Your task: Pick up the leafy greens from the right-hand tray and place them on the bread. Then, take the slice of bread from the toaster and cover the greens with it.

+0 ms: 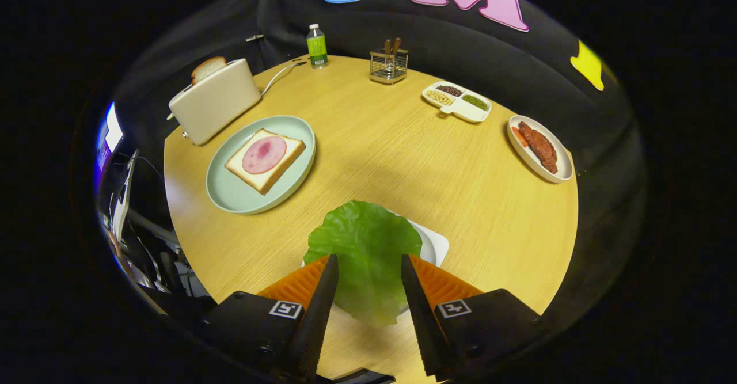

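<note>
My claw (368, 260) stands wide, a finger on each side of the lettuce leaf (365, 246) on its white tray (436, 244), not pressing it. Ham-topped bread (265, 160) sits on the green plate (230, 191) beyond; another slice (208, 68) stands in the toaster (216, 102).

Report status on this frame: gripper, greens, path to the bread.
Gripper open, fingers astride the lettuce leaf on its white tray. Leaf not gripped. Table bare toward the ham-topped bread.
</note>
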A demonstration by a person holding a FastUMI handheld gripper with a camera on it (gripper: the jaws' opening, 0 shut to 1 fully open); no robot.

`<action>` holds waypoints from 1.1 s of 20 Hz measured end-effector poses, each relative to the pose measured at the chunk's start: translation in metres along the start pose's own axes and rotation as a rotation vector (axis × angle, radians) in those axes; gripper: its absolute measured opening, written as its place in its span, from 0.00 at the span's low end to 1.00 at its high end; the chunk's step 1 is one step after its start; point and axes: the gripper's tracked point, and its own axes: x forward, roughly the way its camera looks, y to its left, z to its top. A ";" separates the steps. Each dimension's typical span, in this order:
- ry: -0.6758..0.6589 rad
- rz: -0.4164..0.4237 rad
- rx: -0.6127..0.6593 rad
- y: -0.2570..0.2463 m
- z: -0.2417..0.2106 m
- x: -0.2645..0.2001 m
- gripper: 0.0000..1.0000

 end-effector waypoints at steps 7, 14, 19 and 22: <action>0.101 0.011 -0.045 0.003 -0.024 0.028 0.49; 0.101 0.016 -0.011 0.003 -0.022 0.030 0.10; 0.011 0.012 0.001 0.012 -0.002 0.002 0.06; -0.047 0.028 0.001 0.025 0.016 -0.024 0.05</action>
